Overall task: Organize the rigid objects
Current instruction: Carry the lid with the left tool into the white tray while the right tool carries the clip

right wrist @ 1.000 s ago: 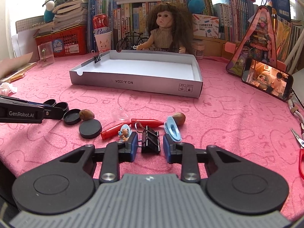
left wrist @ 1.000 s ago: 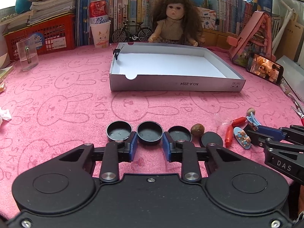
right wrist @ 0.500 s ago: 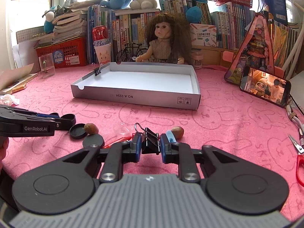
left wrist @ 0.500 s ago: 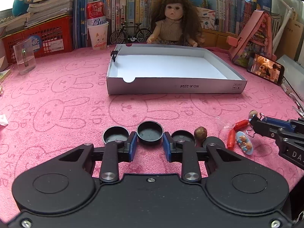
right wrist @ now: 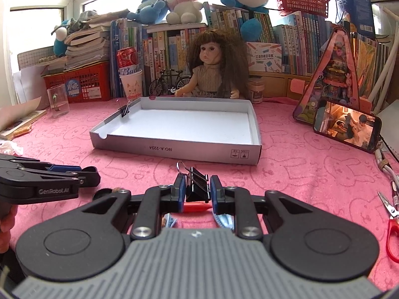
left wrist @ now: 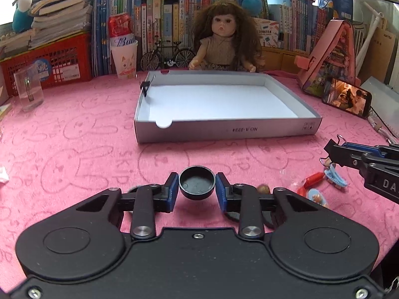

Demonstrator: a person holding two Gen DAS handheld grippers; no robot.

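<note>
A long-haired doll (right wrist: 212, 67) sits behind a model bicycle (right wrist: 167, 81) (bookshelf backdrop), a lit phone (right wrist: 346, 125) propped right.

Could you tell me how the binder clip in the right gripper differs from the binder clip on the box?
The held binder clip is pinched between the right gripper pads above the pink cloth, while the clip on the box is clamped onto the left wall of the white box. The held binder clip has one wire handle up on its left; the clip on the box points its handles upward. Both are black with metal handles.

The red scissors (right wrist: 392, 231) are cut off by the right edge.
</note>
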